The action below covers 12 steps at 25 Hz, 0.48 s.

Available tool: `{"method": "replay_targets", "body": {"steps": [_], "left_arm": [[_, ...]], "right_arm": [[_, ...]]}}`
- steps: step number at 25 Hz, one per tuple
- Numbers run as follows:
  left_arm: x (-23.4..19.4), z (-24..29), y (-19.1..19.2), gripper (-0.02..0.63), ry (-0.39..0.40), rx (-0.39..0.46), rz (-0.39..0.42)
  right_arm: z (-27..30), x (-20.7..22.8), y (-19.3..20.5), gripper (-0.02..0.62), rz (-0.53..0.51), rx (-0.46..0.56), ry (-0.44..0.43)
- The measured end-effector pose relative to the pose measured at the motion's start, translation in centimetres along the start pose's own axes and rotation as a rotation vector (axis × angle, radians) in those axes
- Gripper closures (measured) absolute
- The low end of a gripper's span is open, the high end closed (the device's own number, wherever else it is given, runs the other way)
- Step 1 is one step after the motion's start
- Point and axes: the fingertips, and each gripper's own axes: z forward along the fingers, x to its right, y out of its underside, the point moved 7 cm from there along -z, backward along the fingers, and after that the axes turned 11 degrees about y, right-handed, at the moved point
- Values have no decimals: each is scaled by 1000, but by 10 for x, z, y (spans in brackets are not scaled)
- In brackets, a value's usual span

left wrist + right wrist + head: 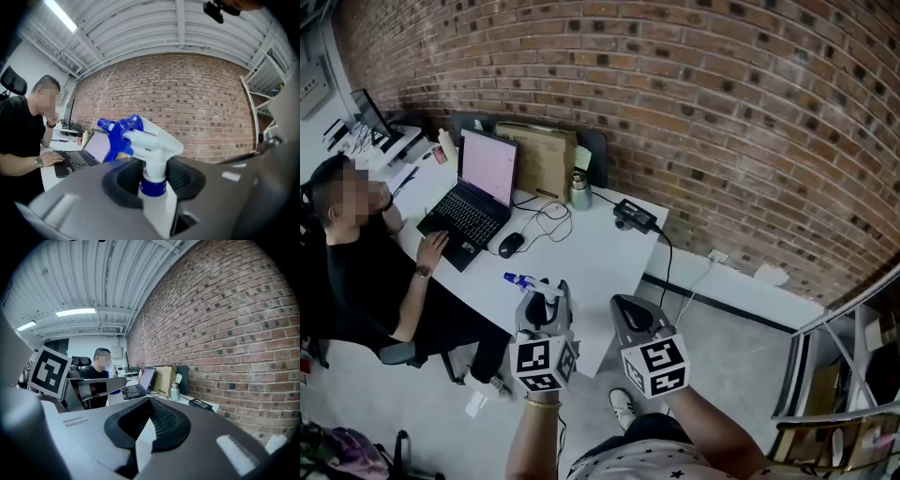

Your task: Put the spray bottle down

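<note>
While the left hand-held gripper (153, 180) clamps it, spray bottle (151, 143) stands upright.

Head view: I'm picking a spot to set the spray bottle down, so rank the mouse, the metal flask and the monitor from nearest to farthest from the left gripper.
From the left gripper:
1. Mouse, just ahead and slightly left.
2. Metal flask, farther back and slightly right.
3. Monitor, far back at the left.
</note>
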Motion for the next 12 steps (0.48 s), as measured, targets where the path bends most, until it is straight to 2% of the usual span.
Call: {"method": "replay_targets", "body": {"steps": [7, 12], "left_arm": [[-11, 32, 0, 476, -1, 2, 25], [-14, 35, 0, 474, -20, -11, 12]], "right_arm": [[28, 7, 2, 597, 3, -15, -16], [34, 7, 5, 597, 9, -28, -31]]}}
